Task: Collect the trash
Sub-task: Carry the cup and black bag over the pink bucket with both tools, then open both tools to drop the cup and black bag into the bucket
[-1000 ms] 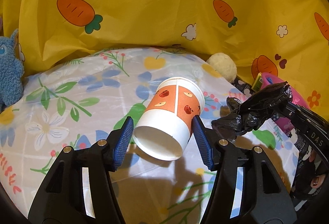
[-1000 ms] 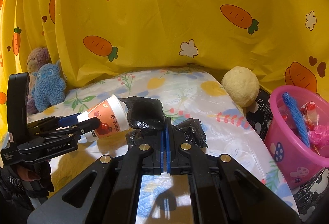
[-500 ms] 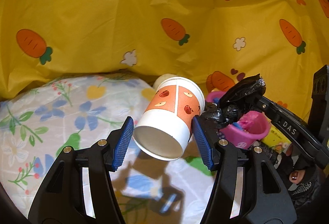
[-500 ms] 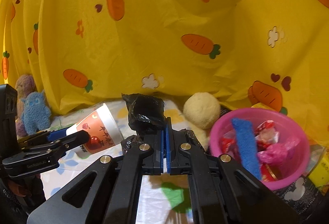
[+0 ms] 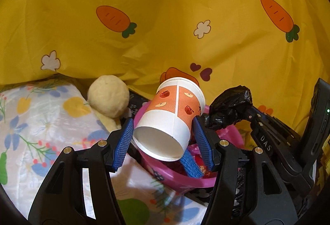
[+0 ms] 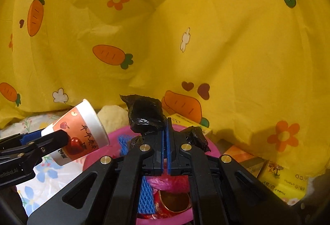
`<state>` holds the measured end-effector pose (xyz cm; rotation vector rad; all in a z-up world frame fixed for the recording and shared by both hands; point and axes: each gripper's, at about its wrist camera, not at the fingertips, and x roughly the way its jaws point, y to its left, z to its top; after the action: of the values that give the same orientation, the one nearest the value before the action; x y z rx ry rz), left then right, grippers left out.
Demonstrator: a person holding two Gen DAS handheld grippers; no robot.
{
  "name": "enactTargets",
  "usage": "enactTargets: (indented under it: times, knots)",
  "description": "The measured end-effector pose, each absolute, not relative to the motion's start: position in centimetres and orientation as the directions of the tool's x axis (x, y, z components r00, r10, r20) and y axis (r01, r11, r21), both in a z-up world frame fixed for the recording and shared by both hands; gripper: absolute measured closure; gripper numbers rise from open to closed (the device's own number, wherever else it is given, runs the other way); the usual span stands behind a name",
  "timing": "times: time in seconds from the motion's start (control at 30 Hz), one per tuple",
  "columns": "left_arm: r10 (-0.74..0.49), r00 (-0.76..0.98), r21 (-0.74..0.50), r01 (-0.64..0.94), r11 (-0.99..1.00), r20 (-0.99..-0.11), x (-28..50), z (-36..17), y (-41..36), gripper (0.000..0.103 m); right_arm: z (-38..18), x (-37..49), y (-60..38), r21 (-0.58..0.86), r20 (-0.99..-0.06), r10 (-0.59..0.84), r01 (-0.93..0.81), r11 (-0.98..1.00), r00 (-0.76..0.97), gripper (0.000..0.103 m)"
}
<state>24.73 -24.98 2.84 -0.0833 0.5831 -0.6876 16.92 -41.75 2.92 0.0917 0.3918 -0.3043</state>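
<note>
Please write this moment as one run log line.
left gripper: holds paper cup | right gripper: shut on black bag | both above pink bin

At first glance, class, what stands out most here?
A bright yellow carrot-print cloth fills the background. In front, the left gripper holds a tilted paper cup above a pink bin of trash, and beside it the right gripper pinches crumpled black plastic.
</note>
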Motion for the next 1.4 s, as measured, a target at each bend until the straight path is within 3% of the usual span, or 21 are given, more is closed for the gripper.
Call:
enactTargets:
  times: [0.07, 0.17, 0.53, 0.7, 0.77, 0.93, 1.3, 1.4]
  knots:
    - [-0.626, 0.603, -0.277, 0.574, 0.771, -0.494, 25.2, 2.0, -25.8, 0.045, 2.2, 16.7, -42.9, 0.061, -0.417, -0.257, 0.309, 0.949, 0.872, 0.092]
    - [-0.622, 0.584, -0.279, 0.572, 0.771, -0.521, 25.6, 0.9, -26.9, 0.045, 1.7, 16.0, -44.0, 0.106, -0.413, -0.259, 0.328, 0.939, 0.873, 0.049]
    - [-0.612, 0.514, -0.232, 0.621, 0.749, -0.601, 24.8, -2.3, -30.0, 0.043, 1.6, 14.0, -46.0, 0.177, -0.401, -0.298, 0.392, 0.903, 0.866, 0.041]
    - [-0.597, 0.511, -0.141, 0.675, 0.724, -0.618, 23.7, -2.3, -31.0, 0.033, 1.7, 12.7, -46.0, 0.193, -0.386, -0.293, 0.387, 0.902, 0.875, 0.034]
    - [-0.588, 0.533, -0.126, 0.666, 0.735, -0.608, 23.4, -1.9, -30.6, 0.02, 1.8, 12.5, -45.9, 0.194, -0.38, -0.294, 0.386, 0.902, 0.877, 0.033]
    - [-0.578, 0.586, -0.156, 0.613, 0.775, -0.568, 23.2, -0.8, -27.8, 0.01, 2.0, 11.9, -45.5, 0.208, -0.373, -0.28, 0.374, 0.904, 0.884, 0.029]
    - [-0.291, 0.83, 0.002, 0.332, 0.943, -0.475, 19.5, 1.2, -19.8, 0.006, 2.1, 9.9, -39.8, 0.104, -0.353, -0.295, 0.351, 0.931, 0.888, 0.006]
    - [-0.271, 0.849, 0.013, 0.311, 0.95, -0.454, 17.6, 1.4, -18.0, 0.006, 1.8, 9.3, -38.1, 0.085, -0.369, -0.295, 0.348, 0.933, 0.881, 0.006]
